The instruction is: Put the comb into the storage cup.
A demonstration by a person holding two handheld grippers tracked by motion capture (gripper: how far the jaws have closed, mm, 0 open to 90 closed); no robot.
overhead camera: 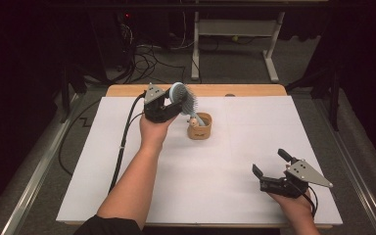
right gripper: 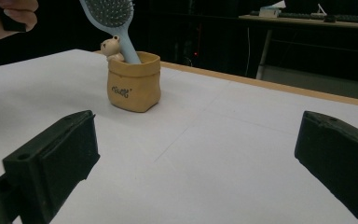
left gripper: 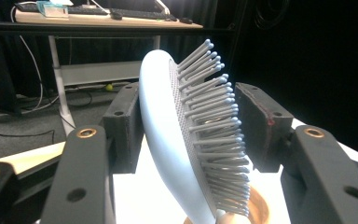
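You've got the hairbrush (left gripper: 168,140) sitting handle-down in the little tan pouch (overhead camera: 199,128), head leaning between your left fingers (left gripper: 126,126), which look slackened with a gap on the bristle side. Back straight out so you don't tip it. Left hand (overhead camera: 152,128) is raised, pointing across; right gripper (overhead camera: 271,170) rests wide open, well apart from it all.
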